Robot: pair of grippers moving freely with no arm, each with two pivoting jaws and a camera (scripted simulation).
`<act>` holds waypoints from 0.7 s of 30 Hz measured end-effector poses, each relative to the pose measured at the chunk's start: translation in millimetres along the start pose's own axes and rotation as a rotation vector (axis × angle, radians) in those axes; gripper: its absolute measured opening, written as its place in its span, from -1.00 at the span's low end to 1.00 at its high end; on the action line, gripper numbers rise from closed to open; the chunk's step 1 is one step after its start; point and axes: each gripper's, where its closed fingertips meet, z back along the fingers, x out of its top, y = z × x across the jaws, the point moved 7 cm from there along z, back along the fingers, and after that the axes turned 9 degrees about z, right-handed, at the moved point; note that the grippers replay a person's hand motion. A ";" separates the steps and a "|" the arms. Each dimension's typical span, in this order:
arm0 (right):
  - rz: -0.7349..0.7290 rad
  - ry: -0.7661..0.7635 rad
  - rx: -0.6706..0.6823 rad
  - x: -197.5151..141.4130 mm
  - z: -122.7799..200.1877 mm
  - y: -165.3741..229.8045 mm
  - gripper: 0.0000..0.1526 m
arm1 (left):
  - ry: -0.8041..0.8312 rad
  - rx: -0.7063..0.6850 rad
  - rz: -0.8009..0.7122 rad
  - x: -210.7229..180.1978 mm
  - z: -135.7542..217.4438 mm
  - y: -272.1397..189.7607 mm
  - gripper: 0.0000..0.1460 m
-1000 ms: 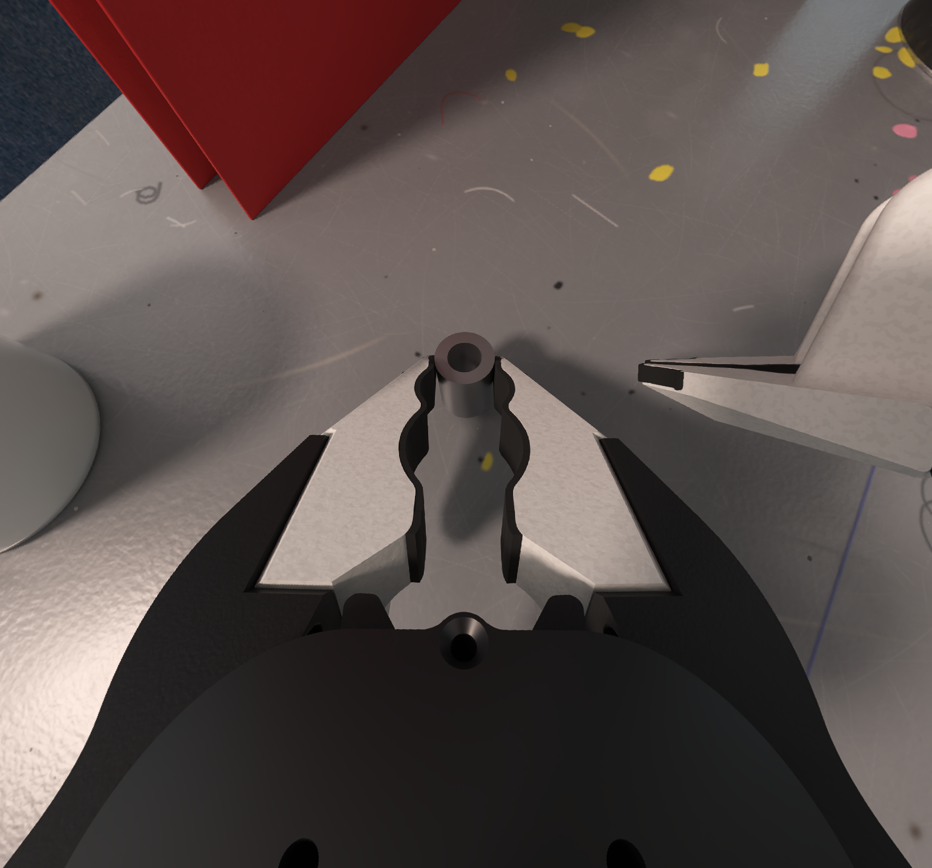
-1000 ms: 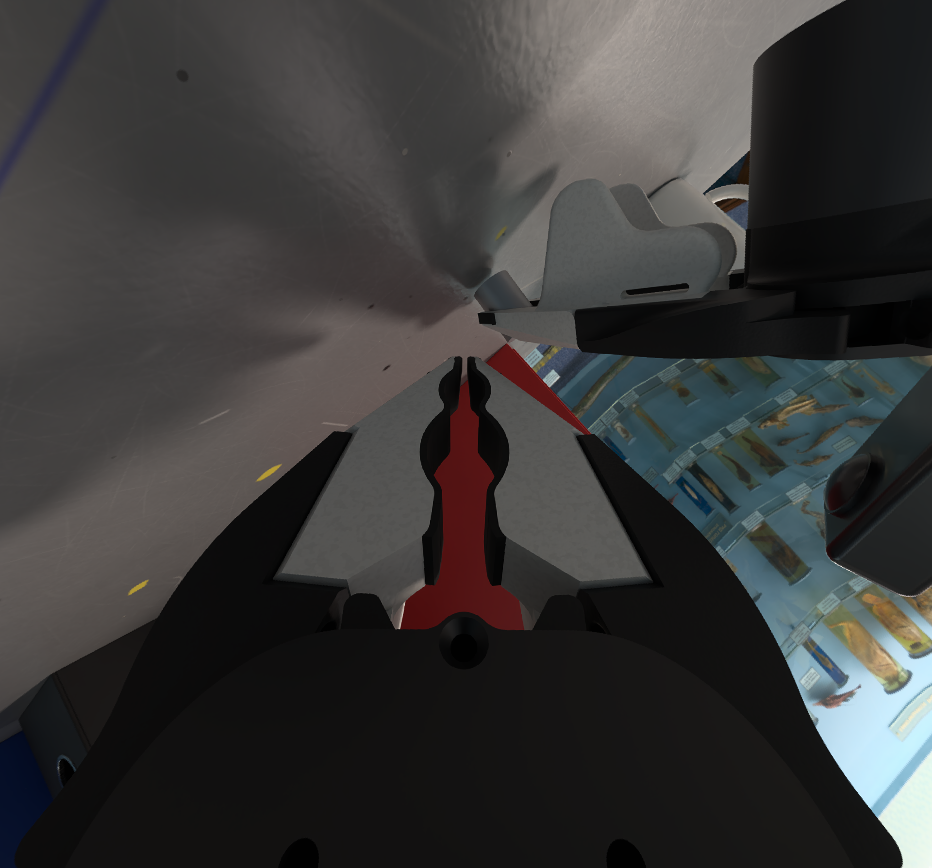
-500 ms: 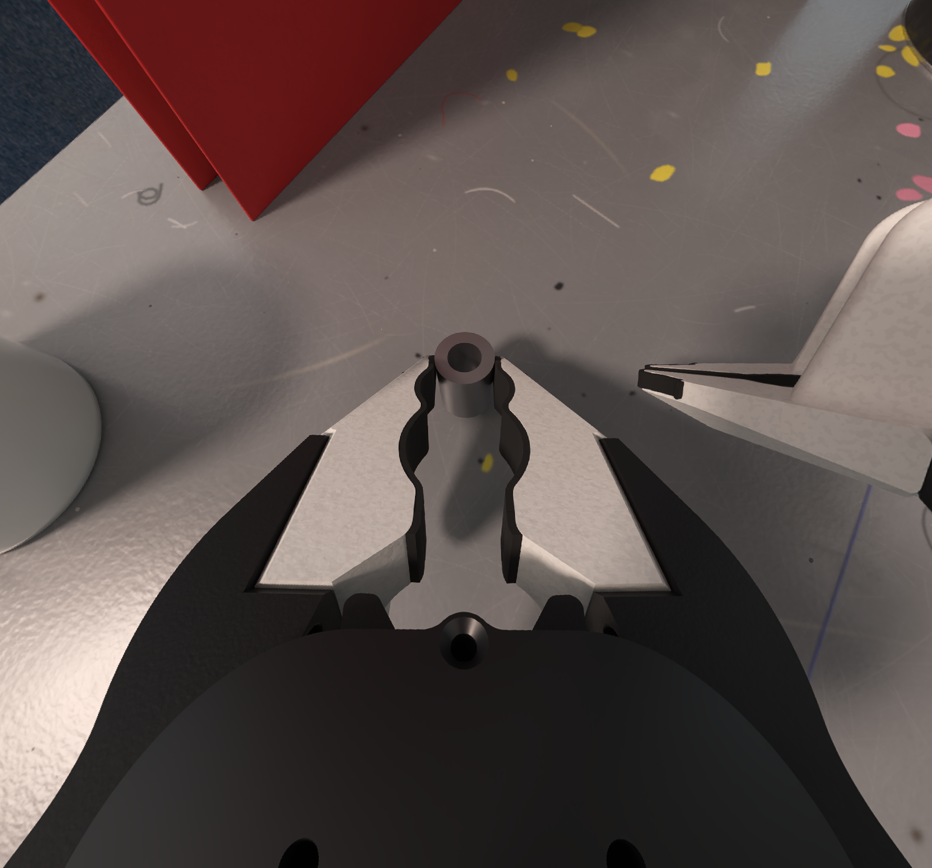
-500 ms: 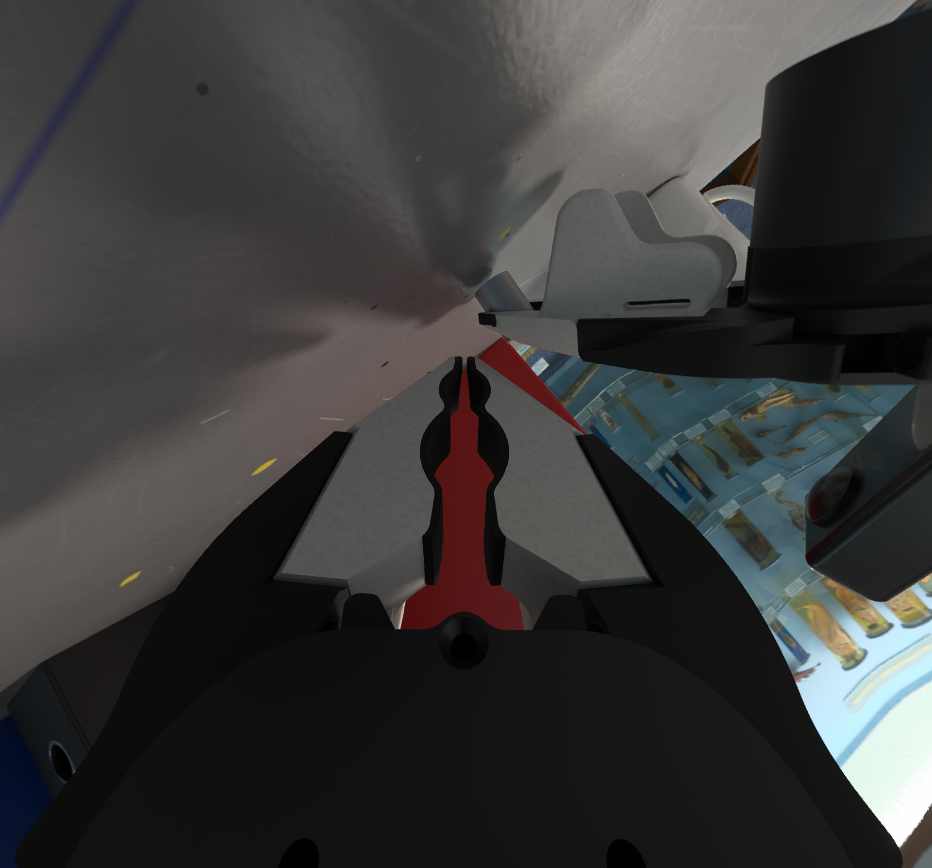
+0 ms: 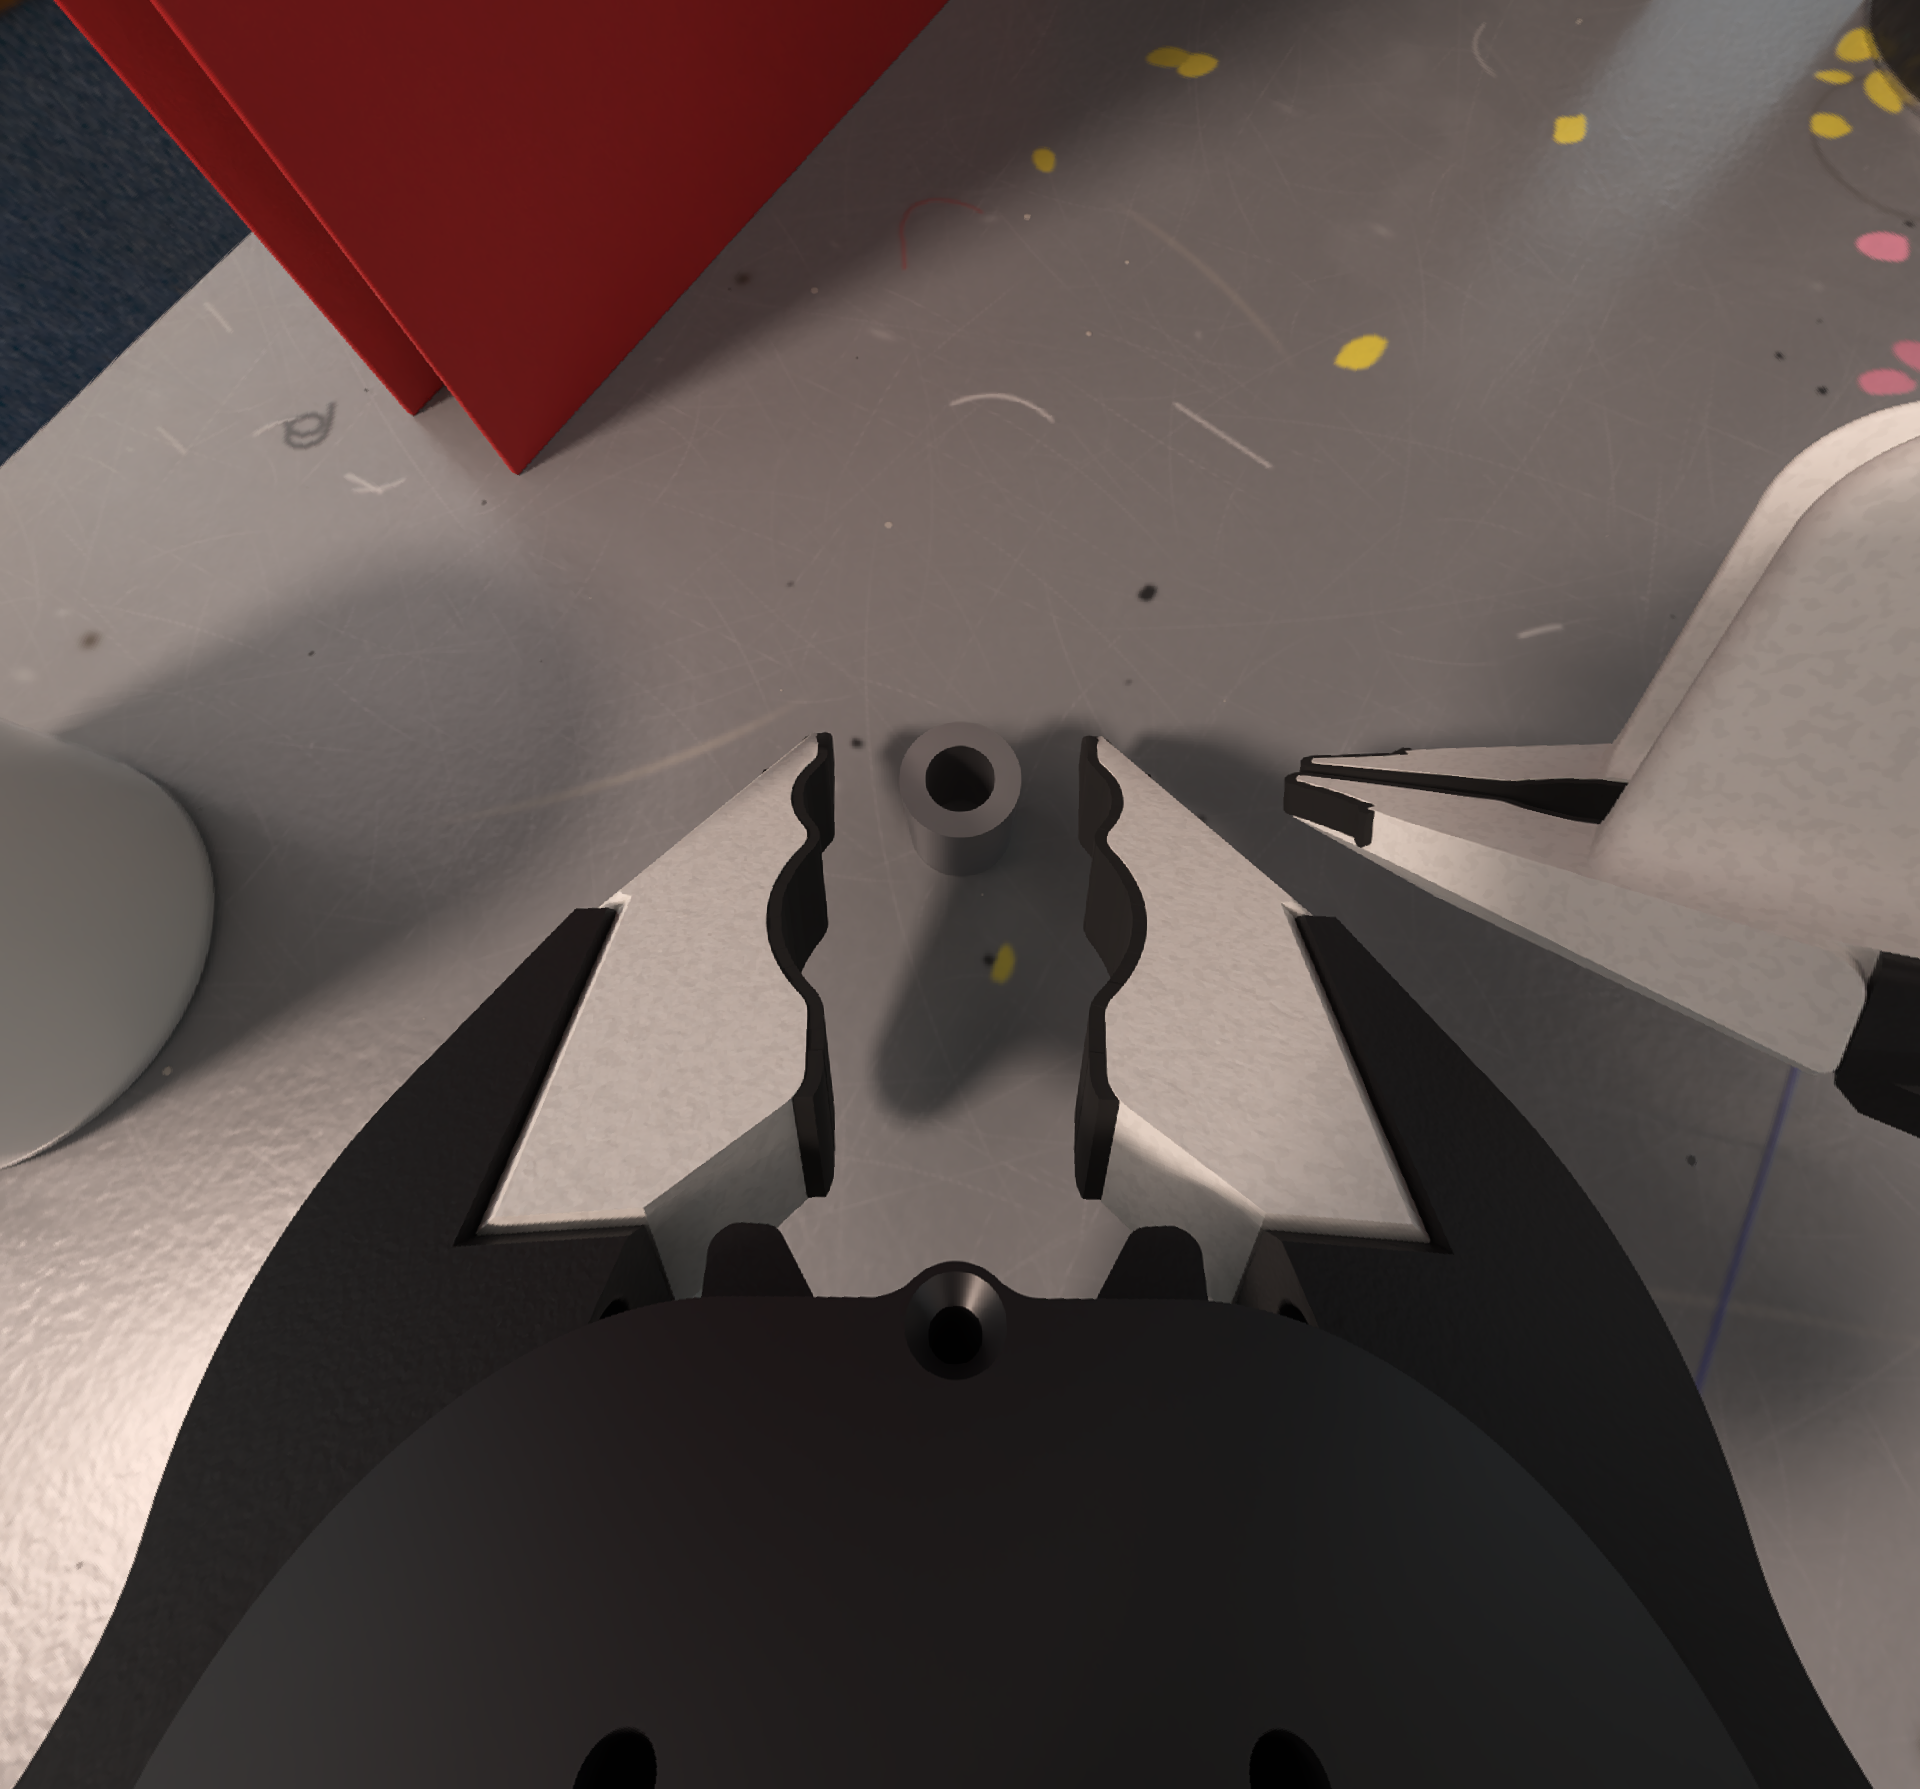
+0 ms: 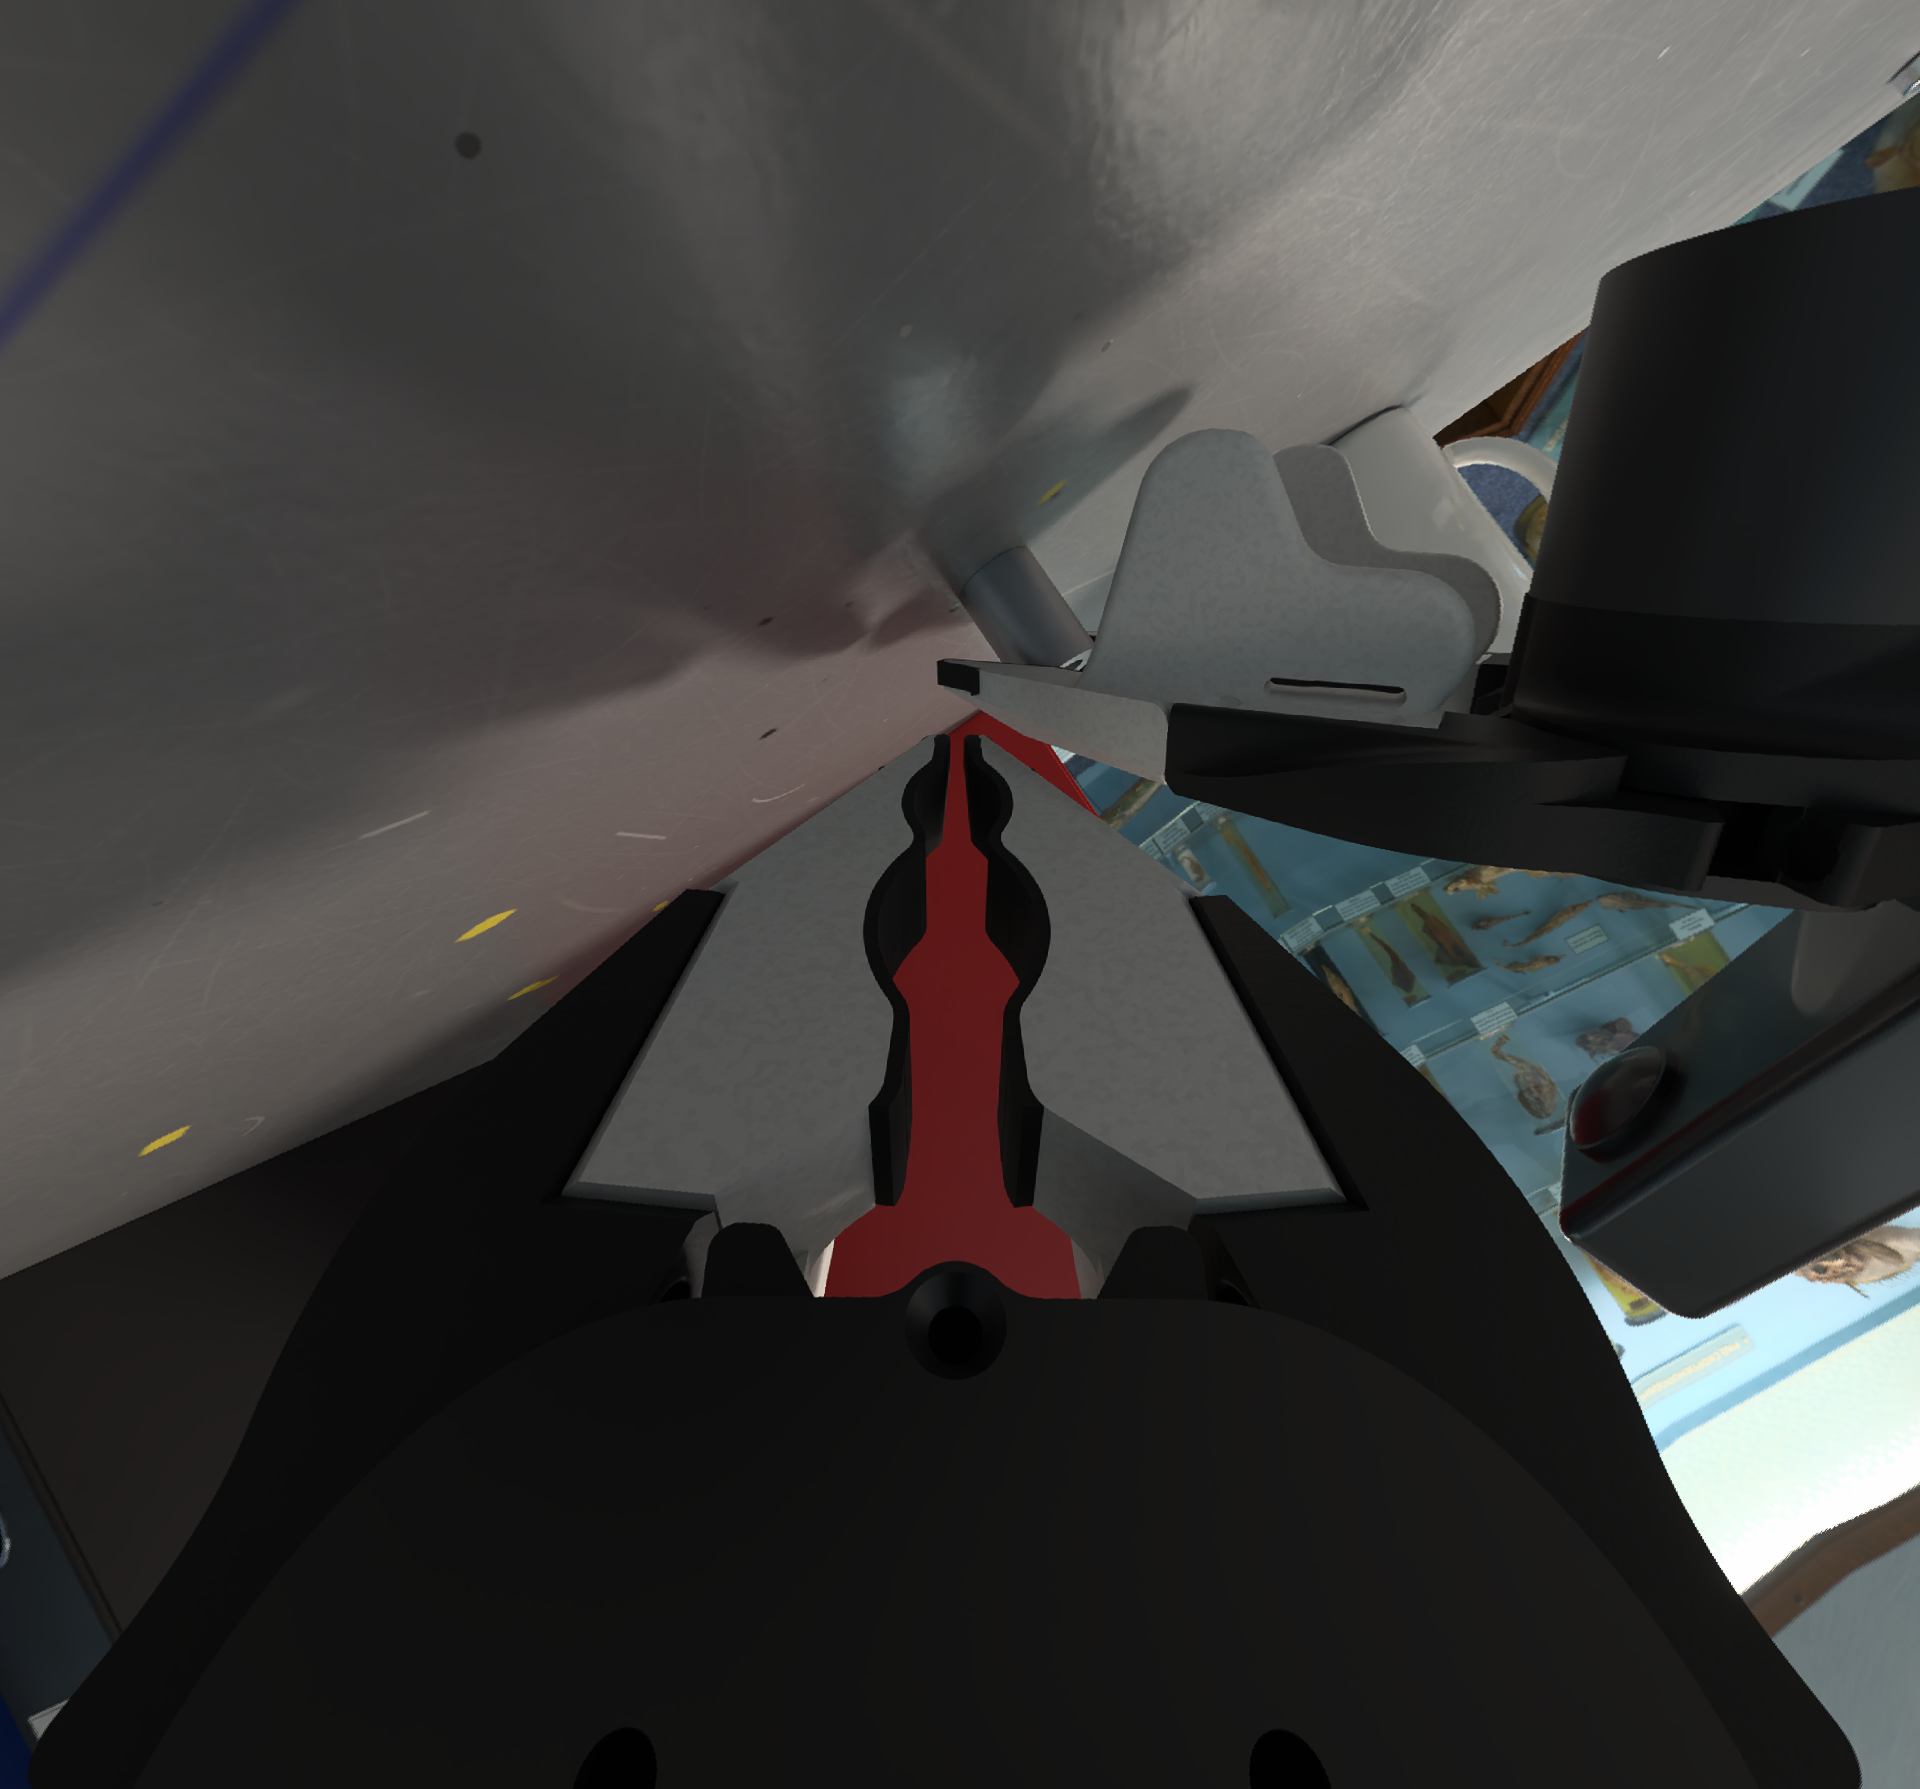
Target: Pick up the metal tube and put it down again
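While the left hand-held gripper [image 5: 956, 773] gapes wide, short hollow metal tube [image 5: 958, 797] upright between, right hand-held gripper [image 6: 957, 750] nearly closed, empty

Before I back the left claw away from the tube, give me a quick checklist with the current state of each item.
1. Left claw open: ok, both fingers stand apart with a gap on each side of the metal tube.
2. Tube free of the fingers: ok, no contact visible.
3. Tube upright on the table: ok, its open bore faces up and its shadow starts at its base.
4. Right claw clear of the tube: ok, it sits off to the right, shut and empty.
5. Retreat path behind the left claw: cannot tell, out of view.
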 end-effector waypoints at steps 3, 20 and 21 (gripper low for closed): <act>-0.007 -0.004 0.002 -0.9 0.2 -0.4 -0.97 | -0.010 -0.013 0.011 0.4 0.8 0.4 -0.34; -0.020 -0.019 0.007 -5.0 0.7 -0.7 -0.98 | -0.049 -0.019 0.058 0.7 20.1 7.3 -0.50; -0.020 -0.019 0.007 -5.4 0.6 -0.4 -0.98 | -0.057 -0.020 0.066 0.8 22.1 9.0 -0.54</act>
